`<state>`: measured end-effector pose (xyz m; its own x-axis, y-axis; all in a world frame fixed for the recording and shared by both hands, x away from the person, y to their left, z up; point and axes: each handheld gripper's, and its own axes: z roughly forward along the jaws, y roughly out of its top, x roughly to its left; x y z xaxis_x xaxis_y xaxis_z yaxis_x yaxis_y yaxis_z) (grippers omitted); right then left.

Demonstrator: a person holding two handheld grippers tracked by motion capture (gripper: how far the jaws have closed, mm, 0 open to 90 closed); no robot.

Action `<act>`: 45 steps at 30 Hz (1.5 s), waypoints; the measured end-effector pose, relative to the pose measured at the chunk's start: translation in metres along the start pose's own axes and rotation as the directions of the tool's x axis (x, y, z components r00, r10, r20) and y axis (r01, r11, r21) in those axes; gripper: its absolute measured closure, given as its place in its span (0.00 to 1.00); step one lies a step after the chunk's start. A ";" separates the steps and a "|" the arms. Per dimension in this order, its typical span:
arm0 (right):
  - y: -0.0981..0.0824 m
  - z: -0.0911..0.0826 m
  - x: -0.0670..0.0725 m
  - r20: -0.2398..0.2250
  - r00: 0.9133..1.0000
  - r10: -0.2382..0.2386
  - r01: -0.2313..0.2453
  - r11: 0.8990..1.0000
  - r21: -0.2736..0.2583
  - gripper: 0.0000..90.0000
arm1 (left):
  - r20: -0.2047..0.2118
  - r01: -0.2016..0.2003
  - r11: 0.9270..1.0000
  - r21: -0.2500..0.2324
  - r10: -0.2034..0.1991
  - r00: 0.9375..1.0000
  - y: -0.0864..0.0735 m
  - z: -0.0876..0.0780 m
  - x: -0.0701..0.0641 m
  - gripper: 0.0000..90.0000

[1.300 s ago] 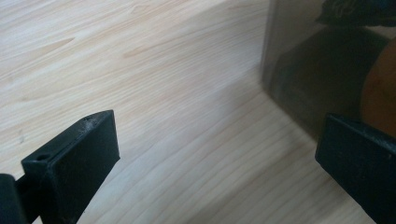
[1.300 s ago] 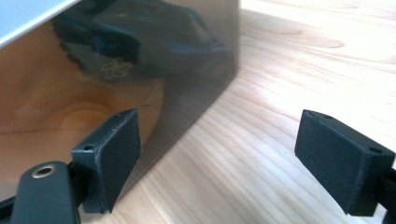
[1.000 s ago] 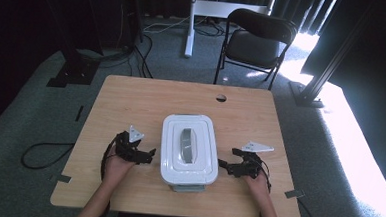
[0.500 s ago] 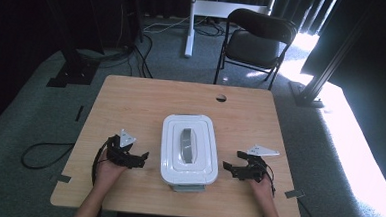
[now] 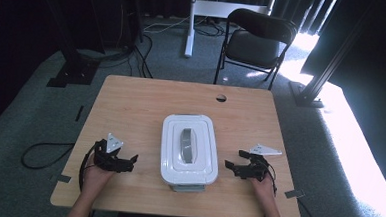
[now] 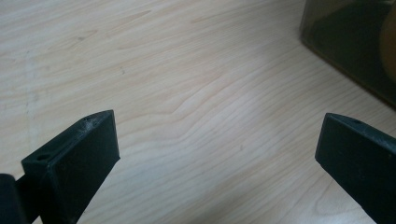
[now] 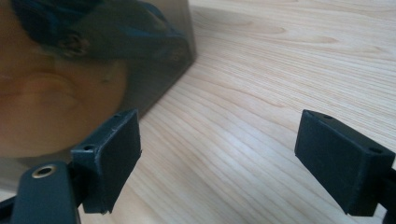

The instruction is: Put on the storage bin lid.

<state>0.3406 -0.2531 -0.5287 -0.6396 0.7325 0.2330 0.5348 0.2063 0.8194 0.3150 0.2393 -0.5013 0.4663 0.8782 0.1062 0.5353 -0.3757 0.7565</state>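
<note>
Container contents blur behind its tinted wall; left gripper and right gripper fingers released.

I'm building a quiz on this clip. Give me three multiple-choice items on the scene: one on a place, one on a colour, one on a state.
1. Where is the box relative to the grippers?
A. between them
B. left of both
C. right of both

2. What colour is the box's lid?
A. red
B. white
C. black

3. How do the left gripper's jaws stand?
A. shut on the box
B. shut on nothing
C. open

Answers:
1 A: the high view shows the left gripper and the right gripper flanking it.
2 B: the lid shows white, with a grey handle.
3 C: bare table shows between its wide-apart jaws.
</note>
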 end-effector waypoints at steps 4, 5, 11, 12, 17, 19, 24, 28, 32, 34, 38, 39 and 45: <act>0.000 0.001 0.000 0.012 1.000 0.001 -0.001 1.000 0.002 0.15 | 0.003 0.012 1.000 0.019 -0.012 1.000 -0.009 0.001 0.004 0.00; -0.001 0.001 0.000 0.023 1.000 -0.003 0.003 1.000 0.007 0.15 | 0.005 0.013 1.000 0.022 -0.013 1.000 -0.011 0.001 0.004 0.00; -0.002 -0.005 -0.003 0.017 0.999 0.030 -0.029 0.999 -0.022 0.15 | 0.010 0.024 0.999 0.021 -0.025 1.000 -0.021 -0.004 0.005 0.00; -0.002 -0.005 -0.003 0.026 0.999 0.030 -0.030 0.999 -0.026 0.15 | 0.012 0.026 0.999 0.023 -0.026 1.000 -0.023 -0.005 0.005 0.00; -0.003 -0.008 -0.004 0.035 0.999 0.020 -0.019 1.000 -0.018 0.15 | 0.009 0.021 0.999 0.030 -0.021 1.000 -0.026 -0.009 0.007 0.00; -0.005 -0.009 -0.004 0.039 0.999 0.019 -0.019 1.000 -0.019 0.15 | 0.001 0.025 0.999 0.031 -0.026 1.000 -0.028 -0.010 0.009 0.00; -0.008 -0.008 -0.004 0.038 0.999 0.024 -0.023 1.000 -0.019 0.16 | -0.010 0.044 0.998 0.048 -0.043 0.999 -0.036 -0.011 0.014 0.00; -0.010 -0.006 -0.001 0.040 0.999 0.003 -0.003 1.000 0.005 0.15 | -0.018 0.049 0.997 0.065 -0.047 0.999 -0.043 -0.011 0.017 0.00; -0.011 -0.006 0.001 0.045 0.999 -0.007 0.007 1.000 0.002 0.15 | -0.023 0.050 0.996 0.076 -0.048 0.999 -0.047 -0.011 0.019 0.00; -0.011 -0.008 -0.001 0.045 0.999 0.007 -0.007 1.000 -0.014 0.15 | -0.023 0.049 0.996 0.073 -0.048 0.999 -0.048 -0.012 0.019 0.00; -0.013 -0.012 -0.004 0.058 0.998 0.026 -0.023 0.999 -0.045 0.15 | -0.023 0.050 0.997 0.061 -0.049 0.999 -0.051 -0.014 0.021 0.00; -0.013 -0.013 -0.005 0.068 0.997 0.029 -0.025 0.998 -0.050 0.15 | -0.018 0.054 0.997 0.050 -0.053 0.998 -0.052 -0.015 0.021 0.00; -0.013 -0.021 -0.008 0.122 0.992 0.030 -0.021 0.997 -0.075 0.15 | -0.004 0.063 0.997 0.035 -0.063 0.998 -0.059 -0.021 0.025 0.00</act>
<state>0.3274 -0.2749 -0.5300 -0.5507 0.8124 0.1918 0.5051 0.1414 0.8514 0.2807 0.2896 -0.5300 0.4292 0.9012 0.0607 0.5877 -0.3296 0.7389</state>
